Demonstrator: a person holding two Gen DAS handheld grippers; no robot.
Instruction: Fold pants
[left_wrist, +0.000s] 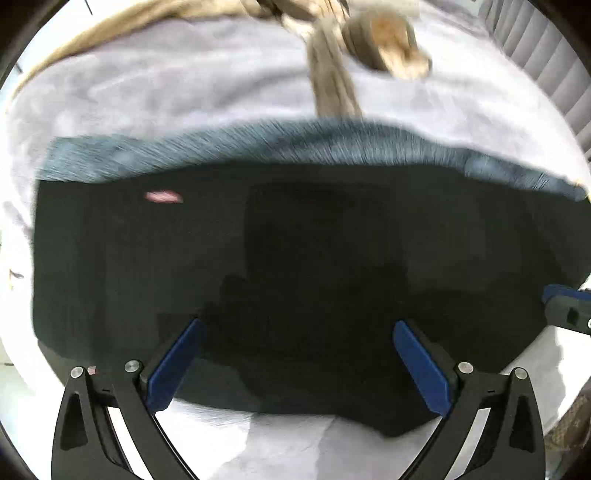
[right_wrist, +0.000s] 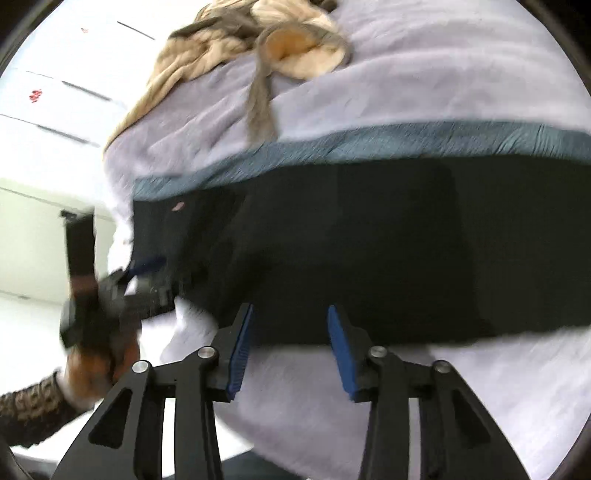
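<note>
My left claw (left_wrist: 295, 332) is spread wide, gripping nothing, with its blue pads over the near edge of the black pants (left_wrist: 277, 258). My right claw (right_wrist: 290, 317) is half open, also empty, at that same edge. The pants lie flat on the lilac blanket (right_wrist: 406, 85), their teal waistband (right_wrist: 369, 142) at 12 o'clock. Beyond, a blurred tan heap, probably clothing (right_wrist: 229, 40), lies at 11 o'clock.

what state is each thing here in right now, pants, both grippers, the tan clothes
black pants: spread flat on the lilac blanket, teal waistband at the far edge
left gripper: jaws wide open over the near edge, empty
right gripper: jaws open, empty
tan clothes: crumpled heap behind
</note>
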